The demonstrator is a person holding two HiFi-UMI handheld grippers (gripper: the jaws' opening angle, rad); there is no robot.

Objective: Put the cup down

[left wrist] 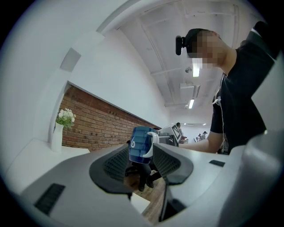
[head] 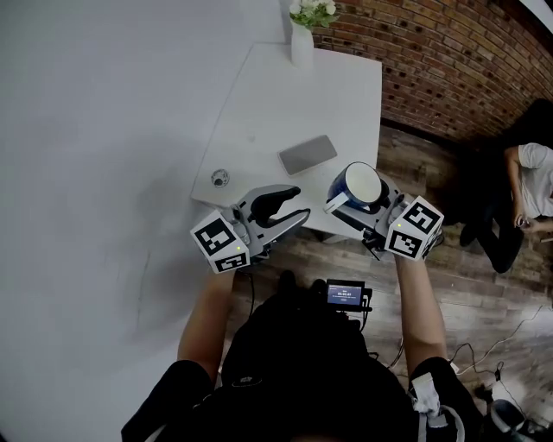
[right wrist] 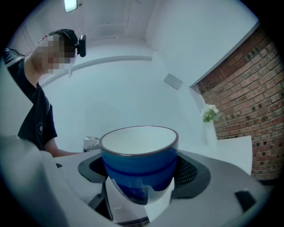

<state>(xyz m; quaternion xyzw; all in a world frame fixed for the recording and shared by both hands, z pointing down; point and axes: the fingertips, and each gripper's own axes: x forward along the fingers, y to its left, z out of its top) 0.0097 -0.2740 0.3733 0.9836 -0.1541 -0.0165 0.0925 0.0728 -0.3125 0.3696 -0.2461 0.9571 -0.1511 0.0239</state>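
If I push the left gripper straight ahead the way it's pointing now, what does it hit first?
Most likely the blue cup, held in the right gripper. It sits dead ahead of the left gripper, framed by its open jaws. Depth is unclear, but nothing shows in between.

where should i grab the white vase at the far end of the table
Grip the vase round its narrow white body, below the flowers, coming in level from the near side of the table. It stands upright and slim, and the flowers block the top, so a side pinch probably suits best.
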